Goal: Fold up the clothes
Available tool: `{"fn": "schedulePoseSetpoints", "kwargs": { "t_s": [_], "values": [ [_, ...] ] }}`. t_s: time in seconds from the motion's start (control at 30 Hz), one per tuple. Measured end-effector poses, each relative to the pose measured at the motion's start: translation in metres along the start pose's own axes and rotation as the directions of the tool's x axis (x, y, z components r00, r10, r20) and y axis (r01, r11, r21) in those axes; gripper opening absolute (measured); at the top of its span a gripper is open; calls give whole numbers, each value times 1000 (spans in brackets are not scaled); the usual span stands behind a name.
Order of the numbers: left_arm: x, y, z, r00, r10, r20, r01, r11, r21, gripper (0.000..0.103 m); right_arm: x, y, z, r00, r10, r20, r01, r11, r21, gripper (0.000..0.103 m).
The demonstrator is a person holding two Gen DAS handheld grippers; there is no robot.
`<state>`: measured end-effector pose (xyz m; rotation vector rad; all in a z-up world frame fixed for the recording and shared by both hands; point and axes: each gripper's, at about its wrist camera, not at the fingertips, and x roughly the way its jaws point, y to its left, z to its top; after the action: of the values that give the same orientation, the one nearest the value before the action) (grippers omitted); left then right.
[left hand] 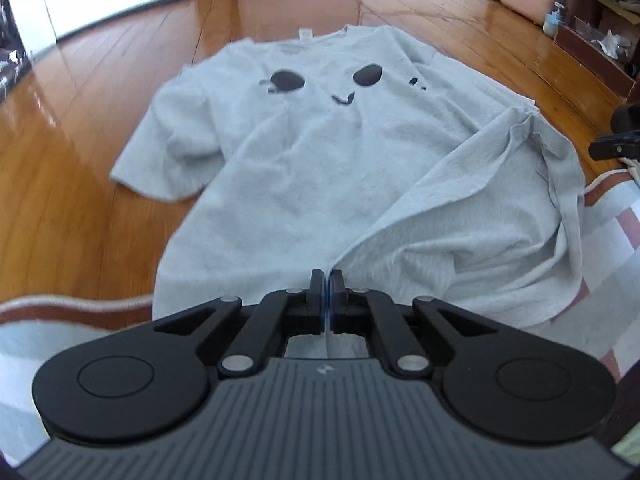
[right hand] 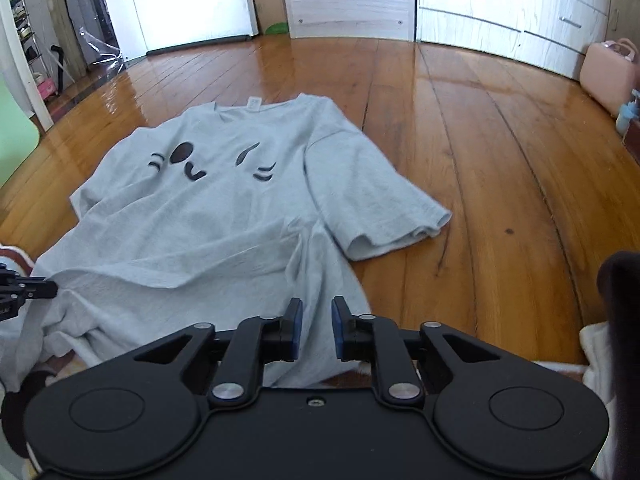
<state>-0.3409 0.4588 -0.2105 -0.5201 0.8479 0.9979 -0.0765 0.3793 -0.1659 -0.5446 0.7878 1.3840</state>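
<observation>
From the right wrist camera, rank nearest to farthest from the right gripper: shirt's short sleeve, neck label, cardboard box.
From the right gripper:
1. Short sleeve, just ahead, right of centre.
2. Neck label, at the shirt's far end.
3. Cardboard box, against the far wall.

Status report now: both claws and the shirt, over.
Left claw shut at the shirt's near hem; hold on cloth unclear. Right claw open above the hem, holding nothing. Shirt face up on floor, right bottom corner rumpled. Nothing in the way.
</observation>
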Motion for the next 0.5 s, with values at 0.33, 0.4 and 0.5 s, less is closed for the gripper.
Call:
{"fn": "schedulePoseSetpoints", "kwargs": {
  "t_s": [0.33,0.4,0.5],
  "values": [
    [-2,-10,0,997,22,69,-27,997,74,2,37,27,16,999,21,-35,-25,993,-118,43],
    [-5,-12,-1,997,24,80,-31,996,82,2,59,36,17,998,1,-68,-14,981,-192,43],
    [-17,-10,-2,992,25,120,-34,997,70,2,77,42,13,985,-166,-47,150,958,-245,21]
  ]
}}
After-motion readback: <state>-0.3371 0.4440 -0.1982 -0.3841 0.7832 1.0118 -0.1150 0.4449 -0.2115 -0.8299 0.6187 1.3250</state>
